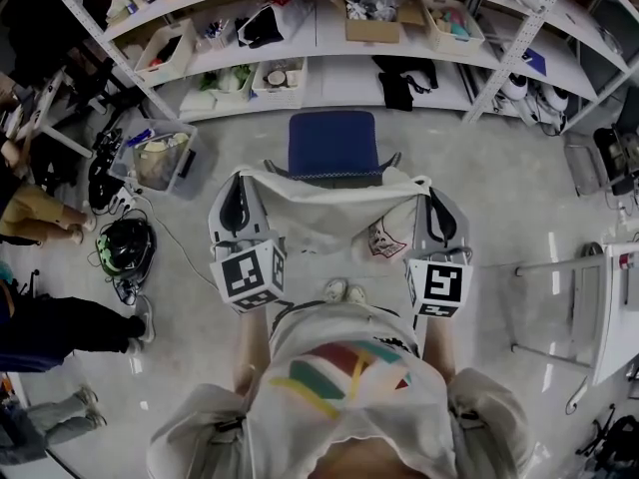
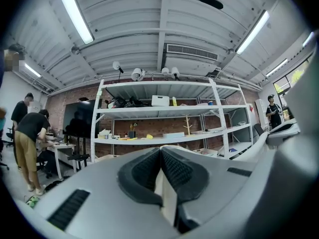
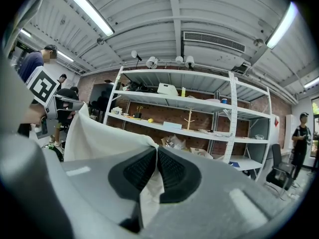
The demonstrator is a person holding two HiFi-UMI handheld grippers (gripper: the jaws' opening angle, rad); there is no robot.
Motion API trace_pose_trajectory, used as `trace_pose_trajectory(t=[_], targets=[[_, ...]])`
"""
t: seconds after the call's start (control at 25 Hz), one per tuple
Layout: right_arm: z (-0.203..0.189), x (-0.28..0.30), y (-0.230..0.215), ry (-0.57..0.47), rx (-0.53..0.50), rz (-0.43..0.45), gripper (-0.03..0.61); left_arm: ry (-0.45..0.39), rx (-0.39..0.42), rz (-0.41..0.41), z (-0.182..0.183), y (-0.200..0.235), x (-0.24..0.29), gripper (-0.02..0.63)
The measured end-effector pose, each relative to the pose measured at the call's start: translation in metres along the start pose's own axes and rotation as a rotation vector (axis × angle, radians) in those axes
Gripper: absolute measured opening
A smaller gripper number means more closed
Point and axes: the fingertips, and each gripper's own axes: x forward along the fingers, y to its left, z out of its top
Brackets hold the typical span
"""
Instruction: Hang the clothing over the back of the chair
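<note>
A white garment [image 1: 329,211] with a small print hangs spread between my two grippers, just in front of the blue chair [image 1: 331,145]. Its top edge runs close to the chair's near edge. My left gripper [image 1: 242,176] is shut on the garment's left corner, and in the left gripper view white cloth [image 2: 168,195] is pinched between the closed pads. My right gripper [image 1: 429,184] is shut on the right corner. In the right gripper view the cloth [image 3: 102,138] stretches away to the left from the closed jaws. Both grippers point about level toward the shelves.
A long white shelving rack [image 1: 329,38] with boxes and bins stands behind the chair. A clear plastic box [image 1: 155,156] and a dark helmet [image 1: 125,244] lie on the floor at the left, near seated people [image 1: 40,218]. A white table frame [image 1: 599,307] stands at the right.
</note>
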Motion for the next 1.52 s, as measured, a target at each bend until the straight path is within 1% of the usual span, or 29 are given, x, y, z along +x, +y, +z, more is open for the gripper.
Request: trace_pose_trajectory(t=[0.24, 0.36, 0.48, 0.56, 0.68, 0.84, 1.04, 1.16, 1.36, 1.52], targets=[[0.001, 0.002, -0.003, -0.004, -0.010, -0.006, 0.014, 0.005, -0.010, -0.007, -0.004, -0.003, 0.002, 0.017], [0.008, 0.007, -0.010, -0.021, -0.021, -0.018, 0.014, -0.006, 0.010, -0.022, 0.000, -0.005, 0.011, 0.017], [0.024, 0.015, -0.021, -0.046, -0.028, -0.042, 0.014, -0.020, 0.042, -0.042, 0.011, -0.004, 0.030, 0.017], [0.040, 0.023, -0.030, -0.073, -0.029, -0.054, 0.014, -0.037, 0.044, -0.053, 0.023, -0.002, 0.041, 0.017], [0.073, 0.036, -0.044, -0.124, -0.047, -0.069, 0.014, -0.082, 0.043, -0.076, 0.054, -0.002, 0.057, 0.017], [0.129, 0.045, -0.059, -0.214, -0.094, -0.088, 0.014, -0.175, 0.069, -0.086, 0.109, 0.000, 0.071, 0.017], [0.207, 0.045, -0.072, -0.363, -0.181, -0.119, 0.014, -0.314, 0.121, -0.093, 0.182, 0.008, 0.078, 0.017], [0.248, 0.043, -0.073, -0.438, -0.241, -0.132, 0.014, -0.378, 0.140, -0.090, 0.219, 0.016, 0.081, 0.017], [0.301, 0.049, -0.074, -0.508, -0.312, -0.139, 0.014, -0.444, 0.174, -0.072, 0.270, 0.027, 0.095, 0.017], [0.318, 0.056, -0.078, -0.512, -0.336, -0.147, 0.014, -0.460, 0.210, -0.068, 0.291, 0.030, 0.106, 0.017]])
